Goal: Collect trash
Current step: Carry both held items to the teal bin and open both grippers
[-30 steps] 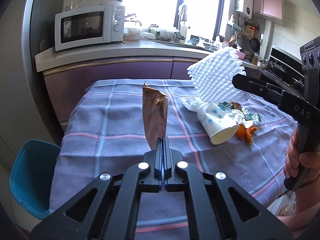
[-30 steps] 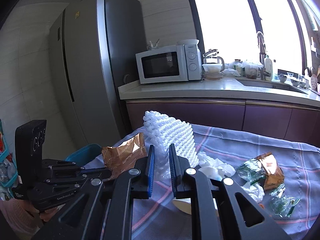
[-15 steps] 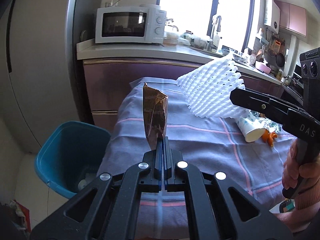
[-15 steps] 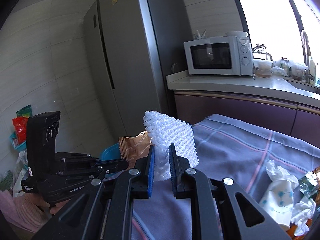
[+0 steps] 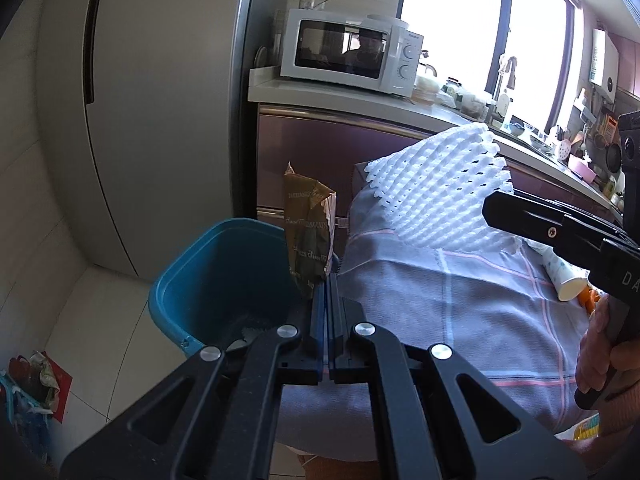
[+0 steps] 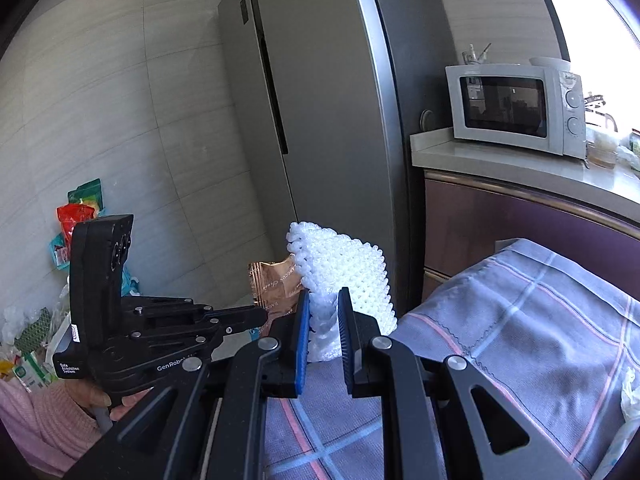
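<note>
My left gripper [image 5: 328, 280] is shut on a brown foil snack wrapper [image 5: 309, 232], which stands upright over the near rim of the blue trash bin [image 5: 208, 276] on the floor. The right gripper [image 6: 323, 300] is shut on a white foam net sleeve [image 6: 344, 268], held above the table's corner. The sleeve [image 5: 440, 196] shows in the left wrist view just right of the wrapper, with the right gripper [image 5: 486, 210] coming in from the right edge. From the right wrist view the wrapper [image 6: 276, 292] sits in the left gripper [image 6: 262, 316], left of the sleeve.
A table under a checked purple-grey cloth [image 5: 460, 308] fills the right side; a paper cup [image 5: 568, 284] and orange scraps lie on it. Behind stand a grey fridge [image 6: 320, 120], a counter with a white microwave [image 5: 352, 52], and bags on the floor [image 6: 28, 340] by the wall.
Both grippers have swung left off the table's middle towards its corner, carrying the wrapper and the foam sleeve. The blue bin has come to lie right below the wrapper.
</note>
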A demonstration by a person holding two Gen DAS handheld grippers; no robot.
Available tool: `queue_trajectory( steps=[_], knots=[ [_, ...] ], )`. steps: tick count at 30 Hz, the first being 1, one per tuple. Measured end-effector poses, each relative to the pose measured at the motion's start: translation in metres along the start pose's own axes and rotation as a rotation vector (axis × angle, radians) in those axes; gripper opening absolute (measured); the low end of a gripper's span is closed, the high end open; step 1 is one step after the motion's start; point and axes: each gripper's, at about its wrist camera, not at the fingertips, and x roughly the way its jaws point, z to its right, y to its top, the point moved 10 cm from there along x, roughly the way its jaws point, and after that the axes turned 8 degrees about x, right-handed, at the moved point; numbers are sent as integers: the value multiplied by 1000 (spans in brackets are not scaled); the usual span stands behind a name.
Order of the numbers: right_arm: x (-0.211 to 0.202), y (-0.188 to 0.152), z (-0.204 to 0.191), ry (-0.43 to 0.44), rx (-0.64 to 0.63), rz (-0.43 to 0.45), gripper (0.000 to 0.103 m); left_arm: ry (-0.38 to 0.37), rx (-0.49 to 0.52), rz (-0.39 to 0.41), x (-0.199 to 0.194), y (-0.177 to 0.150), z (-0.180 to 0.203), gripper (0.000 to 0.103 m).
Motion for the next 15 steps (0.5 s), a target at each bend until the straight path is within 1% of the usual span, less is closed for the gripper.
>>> queue_trajectory(
  steps=[7,15],
  knots=[
    [34,1,-15,23,-30,-48,13,23,-34,-36,13,-12,-23,1],
    [69,-6,-17,23,-27,-116,13,34,-75,-85,36,-26,-38,1]
  ],
)
